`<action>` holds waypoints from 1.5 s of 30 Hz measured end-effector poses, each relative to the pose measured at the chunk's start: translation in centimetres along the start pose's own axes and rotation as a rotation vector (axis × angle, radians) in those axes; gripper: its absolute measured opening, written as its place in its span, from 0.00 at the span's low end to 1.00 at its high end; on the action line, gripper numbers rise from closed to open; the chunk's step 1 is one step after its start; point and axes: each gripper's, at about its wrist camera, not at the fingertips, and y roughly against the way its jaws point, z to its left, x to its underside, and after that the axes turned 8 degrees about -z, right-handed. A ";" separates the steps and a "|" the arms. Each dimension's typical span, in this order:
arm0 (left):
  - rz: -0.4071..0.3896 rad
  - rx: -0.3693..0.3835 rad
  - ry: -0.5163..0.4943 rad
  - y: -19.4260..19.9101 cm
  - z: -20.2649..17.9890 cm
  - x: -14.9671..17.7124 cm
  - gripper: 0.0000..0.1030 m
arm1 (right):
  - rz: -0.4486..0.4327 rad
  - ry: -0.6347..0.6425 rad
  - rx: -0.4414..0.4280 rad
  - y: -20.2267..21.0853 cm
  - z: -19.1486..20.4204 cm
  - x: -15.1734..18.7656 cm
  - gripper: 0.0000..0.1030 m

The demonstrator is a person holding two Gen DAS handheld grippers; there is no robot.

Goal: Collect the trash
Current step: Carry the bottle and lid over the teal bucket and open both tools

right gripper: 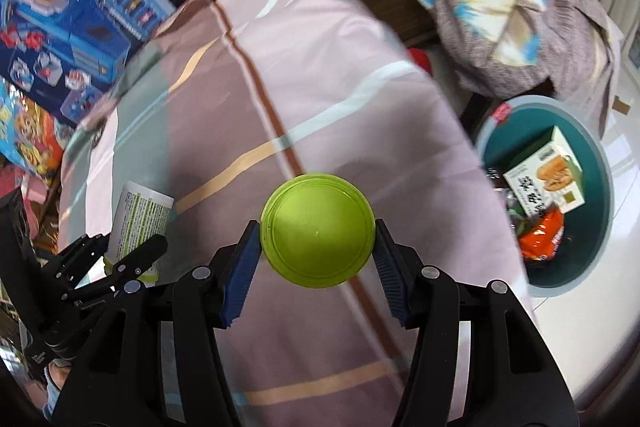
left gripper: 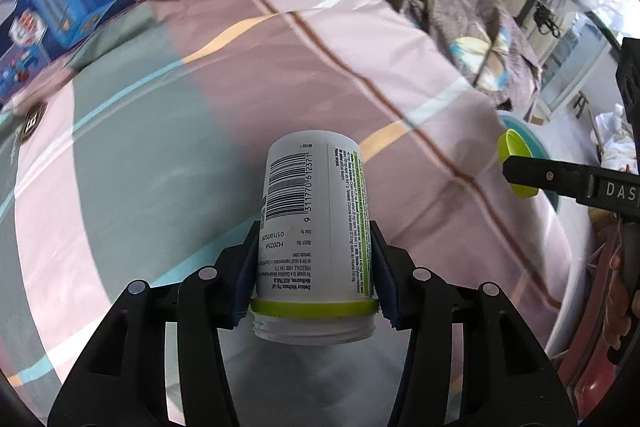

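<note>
Trash here means two pieces, one in each gripper, with the bin off to the right side of the bed.

Left wrist view: the left gripper [left gripper: 314, 267] has its blue pads pressed on both sides of a white supplement bottle [left gripper: 316, 219], about half closed around it. The bottle's long axis runs straight out along the fingers, with its open threaded neck toward the camera and its base pointing away. It hangs above the striped bedsheet [left gripper: 168, 131], not resting on it. At the right edge the right gripper [left gripper: 520, 175] shows side-on, carrying the green cap [left gripper: 514, 163], and a sliver of the teal bin [left gripper: 528, 135] peeks out behind the cap.

Right wrist view: the right gripper's jaws stand about half open, clamped across the width of the round cap, flat face toward the camera. The bin lies to the right of the jaws and farther out, on the white floor [right gripper: 560, 327] just beside the bed's edge, its mouth open and already holding a carton [right gripper: 548, 179] and an orange wrapper [right gripper: 544, 239]. The bottle sits low at the left. My judgement: the right hand is nearer the bin, so the cap should drop first.
</note>
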 end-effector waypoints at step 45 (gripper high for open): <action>0.160 0.220 -0.307 -9.5 -26.9 -4.9 0.50 | -0.031 -0.362 0.101 3.7 -26.4 2.0 0.64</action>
